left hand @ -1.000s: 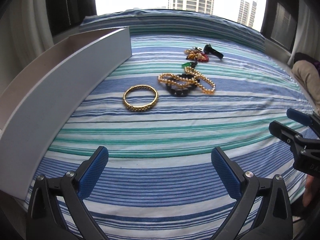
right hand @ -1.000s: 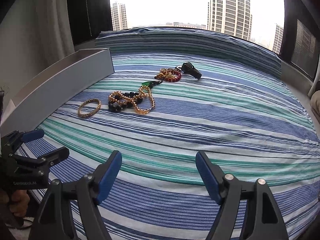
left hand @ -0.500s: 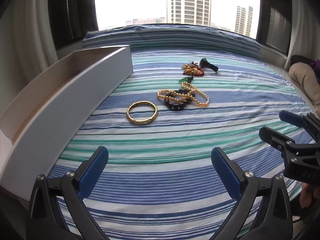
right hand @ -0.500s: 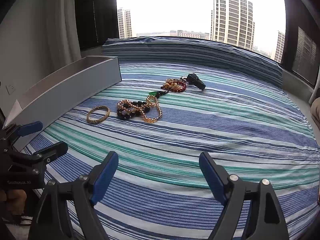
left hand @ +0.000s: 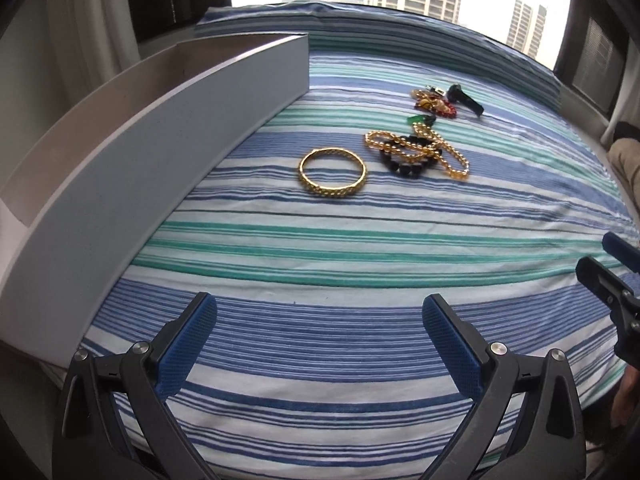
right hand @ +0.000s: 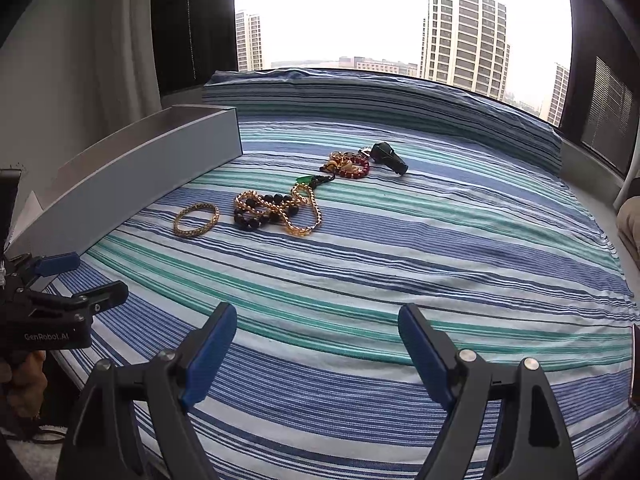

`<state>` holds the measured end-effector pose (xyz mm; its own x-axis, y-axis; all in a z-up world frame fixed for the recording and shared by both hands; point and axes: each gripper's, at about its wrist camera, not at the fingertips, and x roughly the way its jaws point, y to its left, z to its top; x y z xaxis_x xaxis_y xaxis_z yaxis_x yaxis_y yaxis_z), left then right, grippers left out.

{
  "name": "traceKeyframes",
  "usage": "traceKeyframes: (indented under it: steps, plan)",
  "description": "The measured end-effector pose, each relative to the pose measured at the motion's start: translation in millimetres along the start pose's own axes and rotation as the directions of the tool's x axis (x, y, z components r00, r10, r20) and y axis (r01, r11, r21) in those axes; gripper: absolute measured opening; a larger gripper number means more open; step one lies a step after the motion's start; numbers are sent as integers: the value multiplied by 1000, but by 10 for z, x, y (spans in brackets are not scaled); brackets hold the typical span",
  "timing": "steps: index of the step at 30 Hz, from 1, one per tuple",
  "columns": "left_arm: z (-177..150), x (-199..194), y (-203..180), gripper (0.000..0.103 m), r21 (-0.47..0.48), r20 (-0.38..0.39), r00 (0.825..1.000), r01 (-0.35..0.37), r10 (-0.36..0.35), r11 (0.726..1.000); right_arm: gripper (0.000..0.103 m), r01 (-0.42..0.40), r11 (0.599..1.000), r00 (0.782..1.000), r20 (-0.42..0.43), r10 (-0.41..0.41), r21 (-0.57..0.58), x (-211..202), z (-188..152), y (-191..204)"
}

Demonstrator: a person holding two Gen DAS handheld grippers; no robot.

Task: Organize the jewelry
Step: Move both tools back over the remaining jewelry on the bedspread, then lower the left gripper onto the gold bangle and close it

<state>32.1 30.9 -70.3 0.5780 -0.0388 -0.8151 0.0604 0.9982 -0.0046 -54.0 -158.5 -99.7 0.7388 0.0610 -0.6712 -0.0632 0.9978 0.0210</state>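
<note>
A gold bangle (left hand: 331,173) (right hand: 196,219) lies on the striped cloth. Right of it a gold chain (left hand: 452,160) (right hand: 308,216) is tangled with a black bead bracelet (left hand: 402,165) (right hand: 256,216). Farther back lie a green pendant (left hand: 416,120) (right hand: 306,179), a red bead bracelet with gold rings (left hand: 434,104) (right hand: 352,166) and a black object (left hand: 466,98) (right hand: 388,158). My left gripper (left hand: 320,342) is open and empty, well short of the bangle. My right gripper (right hand: 316,350) is open and empty, near the front edge.
A long grey open tray (left hand: 160,128) (right hand: 140,168) runs along the cloth's left side. The striped cloth (left hand: 360,248) covers the surface up to a window. The right gripper shows at the left view's right edge (left hand: 612,276); the left gripper at the right view's left edge (right hand: 60,292).
Both grippers have moved slightly forward and tilted, so the jewelry sits closer and lower in both views. Jaws stay open. Nothing on the cloth has moved.
</note>
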Motion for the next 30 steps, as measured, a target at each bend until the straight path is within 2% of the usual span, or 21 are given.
traceKeyframes:
  steps: [6,16,18,20,24,26,28,30]
  plan:
    - [37,28,-7,102,14,-15,1000,-19,19,1000,84,-7,1000,1000,-11,7,14,43,2,-34]
    - [136,80,6,102,25,-37,999,-1,2,1000,84,-46,999,999,-24,46,6,49,-22,-22]
    - [269,90,50,102,21,-37,999,14,-13,1000,84,-53,999,998,-30,53,3,57,-22,-8]
    - [464,136,121,102,3,-44,997,60,-60,998,84,-59,998,998,-36,59,2,68,-17,2]
    - [906,448,292,102,-50,-98,988,114,-119,992,84,-64,998,997,-43,64,1,69,-13,24]
    - [1069,671,335,102,-66,-135,983,117,-125,991,85,-65,998,997,-43,65,-1,62,-13,33]
    - [1151,880,318,99,-40,-167,981,87,-93,995,84,-65,998,997,-42,65,-2,50,-13,29]
    - [1186,1055,256,88,10,-187,981,48,-45,999,85,-64,998,997,-43,64,0,42,-17,15]
